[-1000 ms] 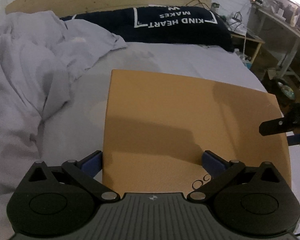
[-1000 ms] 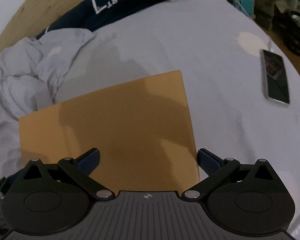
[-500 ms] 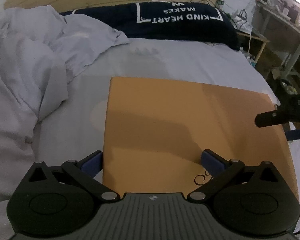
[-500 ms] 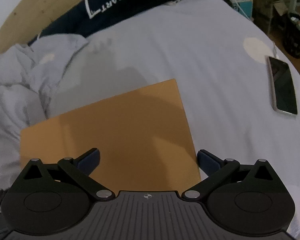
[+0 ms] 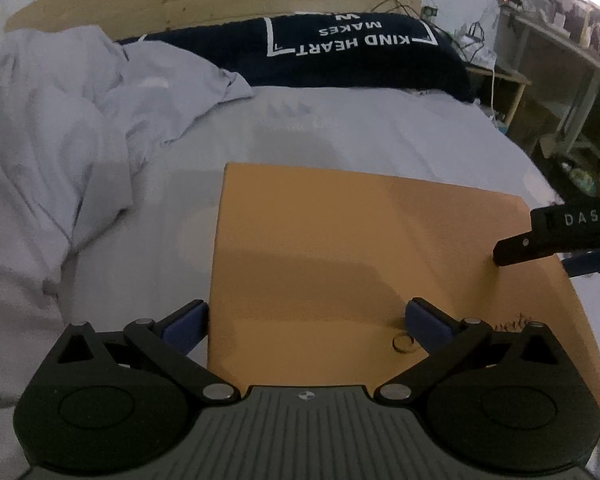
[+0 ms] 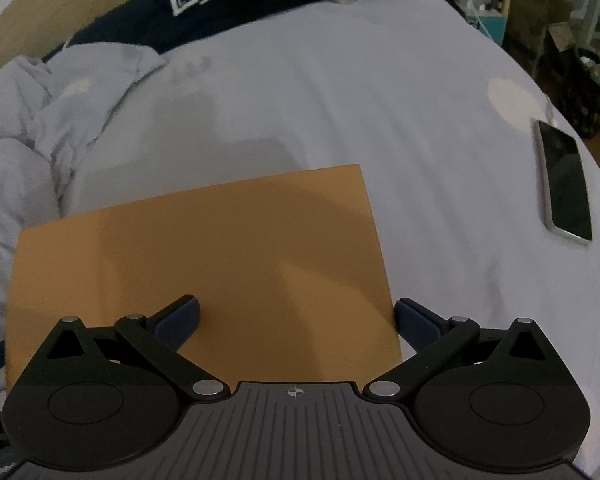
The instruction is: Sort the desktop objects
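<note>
Now, from the left wrist view: the left claw (image 5: 306, 322) is spread wide and holding nothing, one blue pad just off the left edge of the tan board (image 5: 360, 264), the other over its surface beside a small ring-shaped mark (image 5: 404, 343). The board lies flat on the bed (image 5: 360, 136), roughly midway across the mattress, with the rumpled blanket (image 5: 60, 128) bunched toward the bed's left side and the dark pillow (image 5: 340, 52) along the headboard edge. The right claw's black finger pokes in over the board's right side. Trouble I'd watch for: a thin sheet lying flush on soft bedding gives the pads no lip to bite, so a squeeze could skid across the top or bend the sheet instead of lifting it.

Over to the right wrist view: the right claw (image 6: 296, 318) is likewise gaping and empty, left pad above the board (image 6: 204, 264), right pad just past its right edge over the sheet. A phone (image 6: 564, 180) sits near the bed's right edge, well apart from the board. Risk here, in my judgement: if the two claws pull unevenly, the board could twist or slide, and pads digging down could snag the sheet along with it.
</note>
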